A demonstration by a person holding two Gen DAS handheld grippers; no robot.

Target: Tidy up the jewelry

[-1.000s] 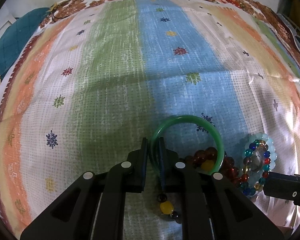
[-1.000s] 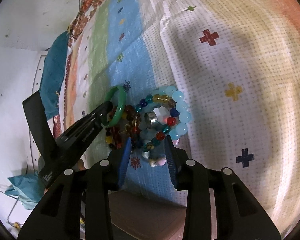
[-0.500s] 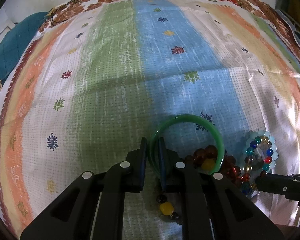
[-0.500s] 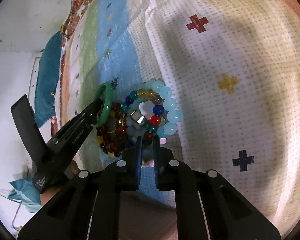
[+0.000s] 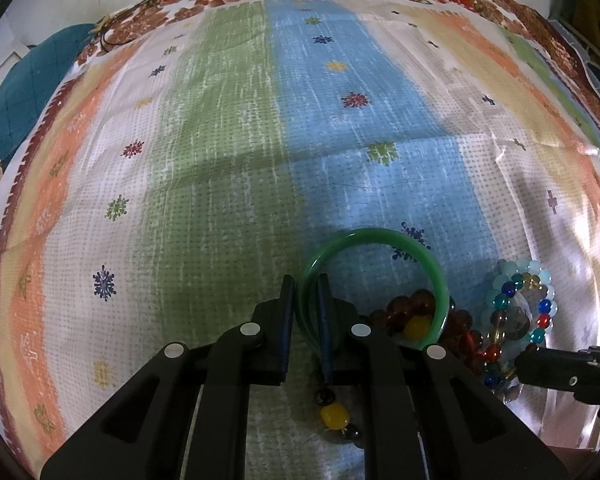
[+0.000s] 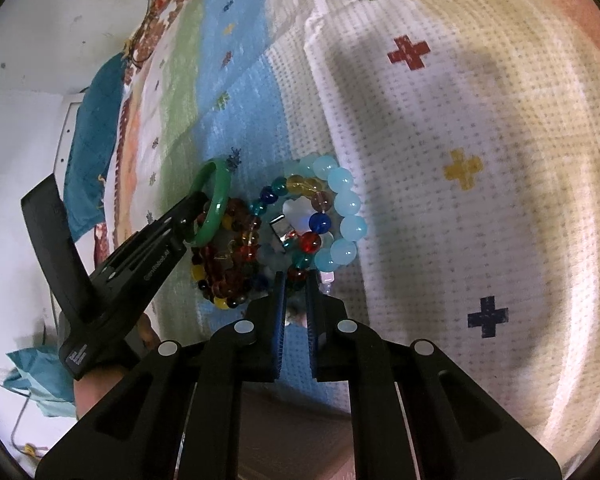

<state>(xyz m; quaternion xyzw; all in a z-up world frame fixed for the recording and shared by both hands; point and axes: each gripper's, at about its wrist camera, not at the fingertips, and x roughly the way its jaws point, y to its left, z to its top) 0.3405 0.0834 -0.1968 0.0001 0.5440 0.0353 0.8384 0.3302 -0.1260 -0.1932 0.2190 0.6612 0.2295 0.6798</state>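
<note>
Right tongs closed onto multicolour bracelet.

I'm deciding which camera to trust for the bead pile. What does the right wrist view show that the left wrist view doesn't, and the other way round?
Only the right wrist view shows the white heart-shaped bead inside the multicolored bracelet, and the right claw closed on that bracelet's near edge.

Only the left wrist view shows the green bangle as a full open ring, with the left claw clamped on its rim.

Both show the bangle, the amber bead bracelet, the pale blue bracelet and the striped cloth.
</note>
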